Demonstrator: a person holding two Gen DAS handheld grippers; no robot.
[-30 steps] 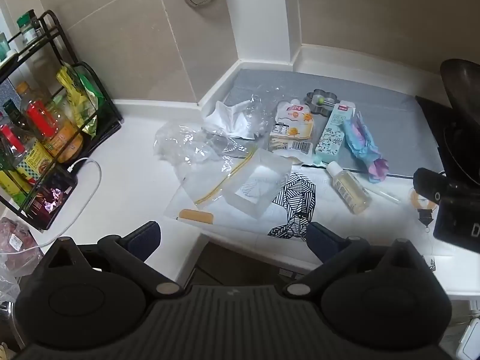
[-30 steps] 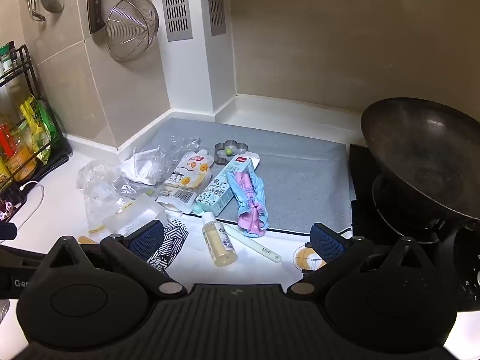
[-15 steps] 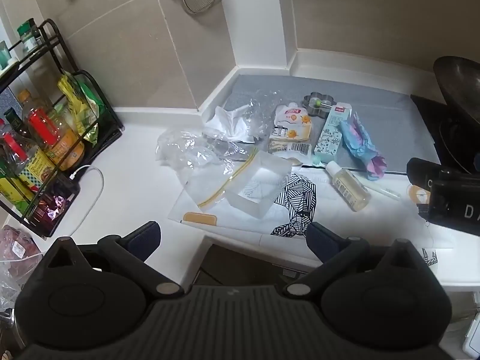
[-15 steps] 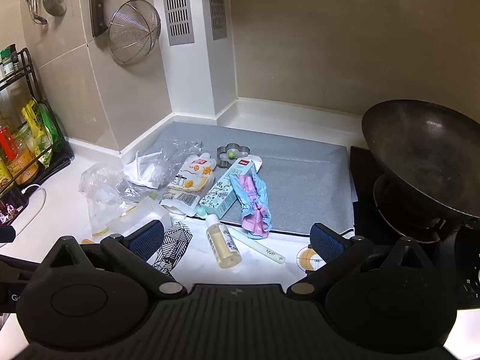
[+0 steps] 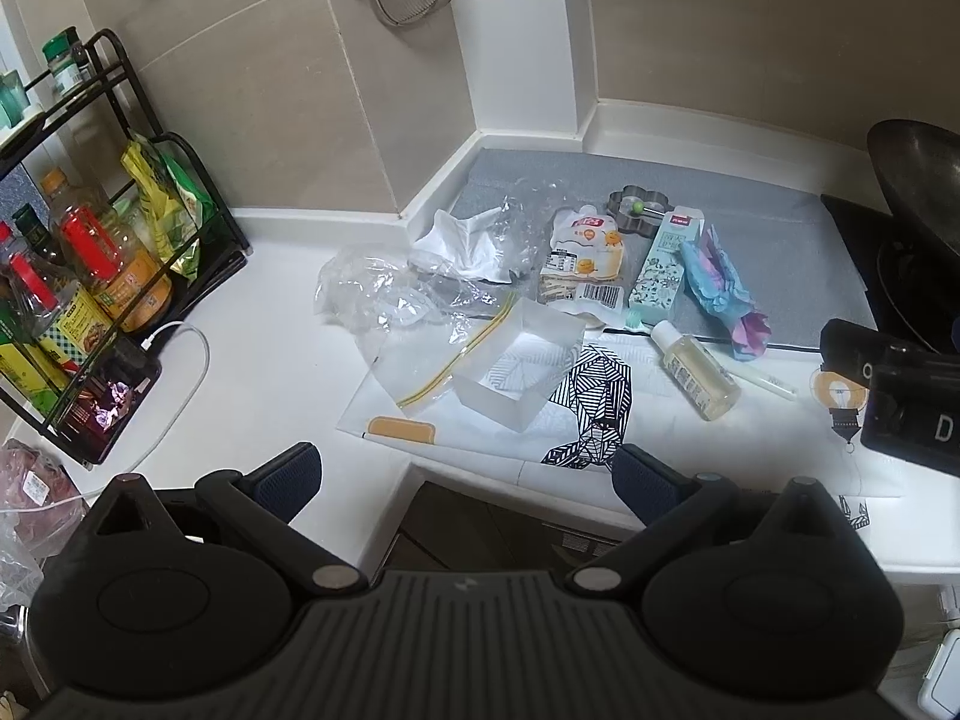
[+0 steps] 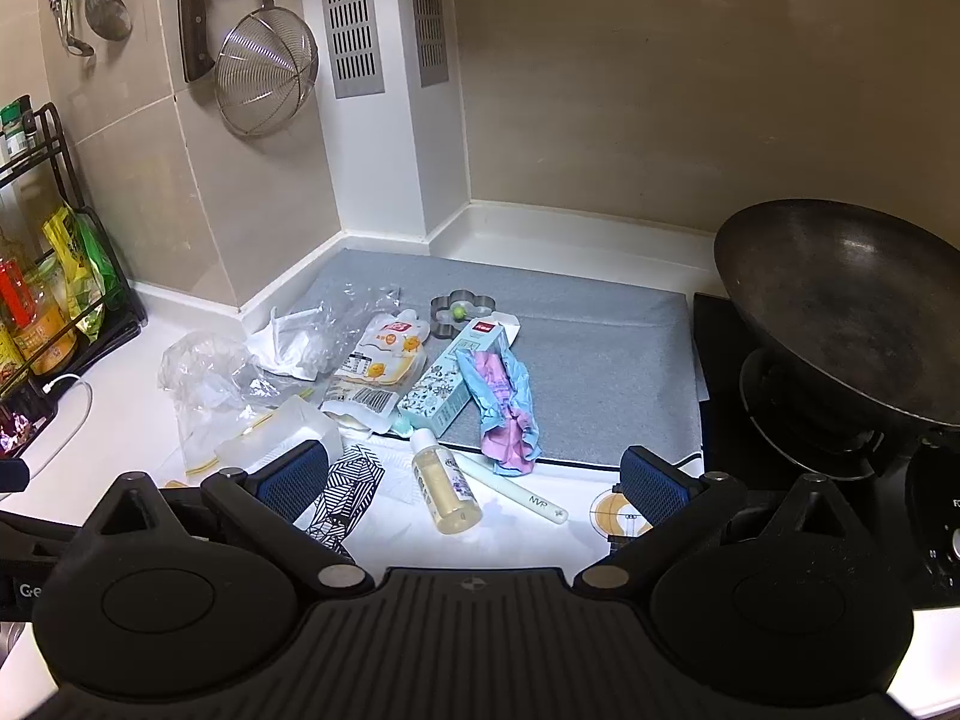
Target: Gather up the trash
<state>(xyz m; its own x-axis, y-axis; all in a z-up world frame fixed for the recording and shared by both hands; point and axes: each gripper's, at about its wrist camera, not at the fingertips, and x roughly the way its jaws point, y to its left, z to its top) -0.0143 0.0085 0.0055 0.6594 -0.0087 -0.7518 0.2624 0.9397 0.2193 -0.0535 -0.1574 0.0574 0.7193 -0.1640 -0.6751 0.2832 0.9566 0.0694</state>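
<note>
Two hand-held grippers are in front of me, both with fingers spread wide and nothing between them: my left hand-held gripper [image 5: 465, 477] hangs over the near edge of the white tabletop [image 5: 270, 330], and my right hand-held gripper [image 6: 474, 480] hovers above the patterned paper [image 6: 351, 492] near the stove side. The trash lies scattered across the corner of the tabletop. I see a crumpled clear plastic bag [image 5: 372, 288] on the left, with a white crumpled wrapper [image 5: 462, 240] just behind it at the edge of the grey mat [image 5: 750, 240]. A zip bag with a yellow strip [image 5: 420, 360] lies flat beside a translucent open box [image 5: 519, 363], the two touching. Behind the box rests a white food pouch [image 5: 585, 264] with a barcode, and just to its right a pale green printed carton [image 5: 663, 264], with a blue and pink crumpled cloth [image 5: 723, 294] against the carton's right side. A small clear bottle [image 6: 444, 489] of yellowish liquid lies on its side in front of the carton, and a thin white stick [image 6: 516, 492] lies just right of it. A flower-shaped metal mould [image 6: 462, 312] sits on the mat behind the carton. A dark wok [image 6: 840, 306] stands on the stove at the right, and a black rack of bottles [image 5: 78, 252] stands at the left.
</note>
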